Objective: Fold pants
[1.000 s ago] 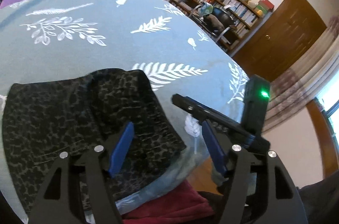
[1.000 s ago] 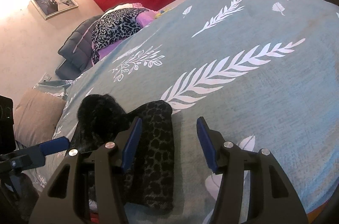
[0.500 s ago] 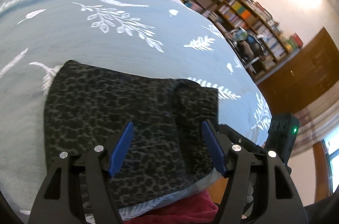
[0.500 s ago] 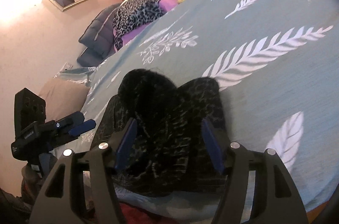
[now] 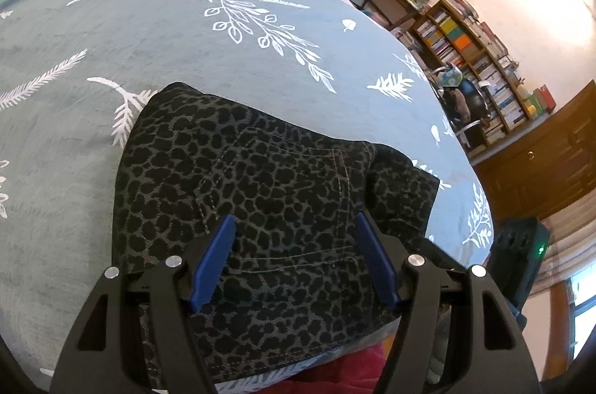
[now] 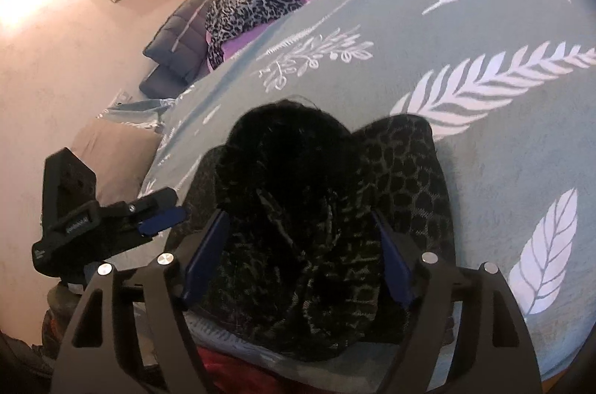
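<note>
The dark leopard-print pants (image 5: 268, 192) lie folded in a compact pile near the front edge of the bed, on the teal bedspread (image 5: 149, 32) with white leaf print. My left gripper (image 5: 294, 259) is open and hovers over the pile's near part, its blue fingers apart above the fabric. In the right wrist view the pants (image 6: 335, 207) show from their end, bunched, with a dark fuzzy lining on top. My right gripper (image 6: 298, 263) is open, its fingers straddling that end. The left gripper (image 6: 111, 218) shows at the left there.
A heap of leopard and purple clothes (image 6: 257, 2) and a dark padded jacket (image 6: 178, 40) lie at the head of the bed. Bookshelves (image 5: 473, 58) and a wooden door (image 5: 540, 163) stand beyond the far side. Red fabric (image 5: 354, 371) hangs below the bed's front edge.
Both grippers have moved in over the pants pile. The left one has swung left so the pile now fills the space between its fingers. Both stayed open.
</note>
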{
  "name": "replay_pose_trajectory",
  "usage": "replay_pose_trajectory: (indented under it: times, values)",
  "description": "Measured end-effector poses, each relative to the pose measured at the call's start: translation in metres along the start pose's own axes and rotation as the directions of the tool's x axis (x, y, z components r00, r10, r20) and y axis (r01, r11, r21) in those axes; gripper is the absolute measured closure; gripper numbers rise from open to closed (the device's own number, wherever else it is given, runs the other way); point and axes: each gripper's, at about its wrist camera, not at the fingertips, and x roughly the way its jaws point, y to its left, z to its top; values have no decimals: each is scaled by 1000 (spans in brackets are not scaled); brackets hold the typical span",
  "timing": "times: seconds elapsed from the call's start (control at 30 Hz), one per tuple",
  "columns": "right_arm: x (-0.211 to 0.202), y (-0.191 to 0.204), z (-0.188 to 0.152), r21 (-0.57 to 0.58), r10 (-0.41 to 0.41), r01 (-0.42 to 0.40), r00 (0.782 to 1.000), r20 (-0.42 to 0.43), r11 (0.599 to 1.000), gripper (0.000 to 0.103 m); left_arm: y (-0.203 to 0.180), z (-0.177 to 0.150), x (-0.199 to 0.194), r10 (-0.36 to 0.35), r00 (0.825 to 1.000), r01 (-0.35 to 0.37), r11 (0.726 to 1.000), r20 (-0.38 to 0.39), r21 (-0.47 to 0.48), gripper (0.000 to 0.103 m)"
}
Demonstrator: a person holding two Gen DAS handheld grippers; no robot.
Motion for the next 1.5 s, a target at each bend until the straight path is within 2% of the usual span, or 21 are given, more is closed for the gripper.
replay_pose_trajectory:
  times: [0.2,0.4,0.5,0.7,0.83,0.87,0.9,0.93,0.97,1.0,1.13,1.2,1.37,1.43,1.5]
  values:
    - [-12,5,-3,-9,49,-49,999,21,999,26,5,1,-4,9,1000,-9,1000,5,-8,36]
    - [-27,-4,-10,33,78,-79,997,31,996,26,13,4,-10,15,1000,-14,999,17,-34,36]
    - [-28,-4,-11,40,115,-116,993,25,993,20,16,4,-10,17,1000,-16,999,18,-38,36]
    - [-25,9,-9,5,117,-117,993,20,993,17,14,3,-8,26,1000,-26,999,11,-33,36]
    - [-16,18,-9,-59,15,-15,1000,5,998,17,12,6,-4,31,999,-31,999,6,-35,36]
    - [-11,19,-9,-67,-16,17,1000,1,998,19,11,6,-3,32,999,-31,999,4,-34,36]
    - [-4,20,-9,-78,-49,48,999,-10,996,42,9,6,-1,31,1000,-31,999,4,-32,36]
    - [2,22,-7,-100,-92,90,996,-17,991,74,8,7,-1,29,1000,-29,999,4,-30,36]
    - [5,23,-5,-119,-137,134,990,-16,984,80,7,7,0,27,1000,-27,999,5,-27,36]
    - [4,25,-1,-134,-156,154,988,-6,979,83,5,8,0,26,1000,-26,999,8,-21,36]
    - [-22,30,10,-139,-95,104,993,70,985,84,0,12,-1,40,999,-41,999,32,10,35]
    - [-33,25,14,-122,-93,104,991,94,987,84,0,12,3,39,999,-39,999,35,15,35]
    - [-18,-29,4,28,-129,128,991,31,991,82,5,4,27,41,999,-41,999,3,27,36]
    - [-16,-40,-2,47,-112,110,993,40,993,78,7,-1,34,55,998,-55,997,3,49,36]
    - [-18,-38,0,32,-126,125,991,41,992,74,6,-4,36,67,998,-67,994,7,86,36]
